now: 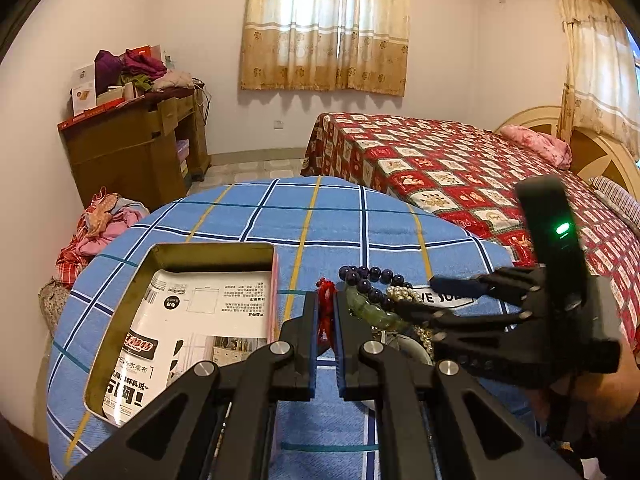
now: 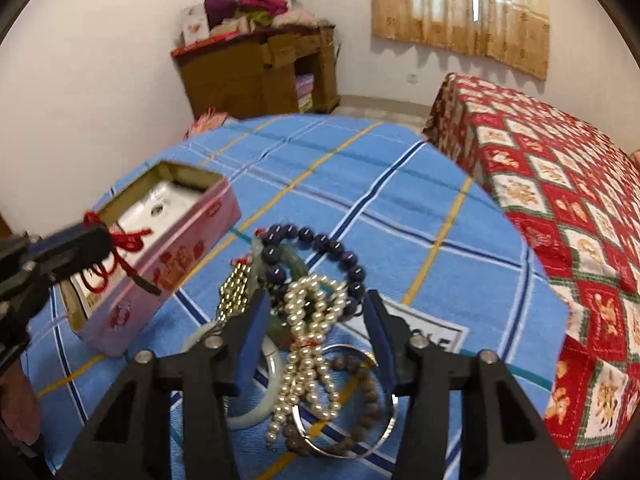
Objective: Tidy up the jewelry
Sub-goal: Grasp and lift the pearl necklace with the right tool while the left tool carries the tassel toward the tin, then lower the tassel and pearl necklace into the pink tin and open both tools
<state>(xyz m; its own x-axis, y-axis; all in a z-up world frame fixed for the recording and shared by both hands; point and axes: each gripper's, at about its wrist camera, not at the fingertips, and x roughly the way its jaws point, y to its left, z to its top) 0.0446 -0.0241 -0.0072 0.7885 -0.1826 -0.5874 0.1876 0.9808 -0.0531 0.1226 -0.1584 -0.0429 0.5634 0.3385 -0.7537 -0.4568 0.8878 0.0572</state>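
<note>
My left gripper (image 1: pixel 326 300) is shut on a red cord bracelet (image 1: pixel 326 312), held above the blue checked cloth beside an open pink tin (image 1: pixel 216 246). In the right wrist view the left gripper (image 2: pixel 80 240) hangs over the pink tin (image 2: pixel 160 272) with the red cord bracelet (image 2: pixel 120 248) dangling from it. My right gripper (image 2: pixel 316 298) stands open over the jewelry pile, astride a pearl necklace (image 2: pixel 312 320) without pressing on it. The pile also holds a dark purple bead bracelet (image 2: pixel 320 240), a gold chain (image 2: pixel 234 288), a pale jade bangle (image 2: pixel 248 420), a silver bangle (image 2: pixel 360 444) and a brown bead bracelet (image 2: pixel 370 392).
The round table (image 1: pixel 360 220) wears a blue checked cloth, and printed paper lines the tin. A bed with a red patterned quilt (image 1: pixel 440 160) stands close on the right. A wooden dresser (image 1: pixel 136 144) piled with clothes is at the back left.
</note>
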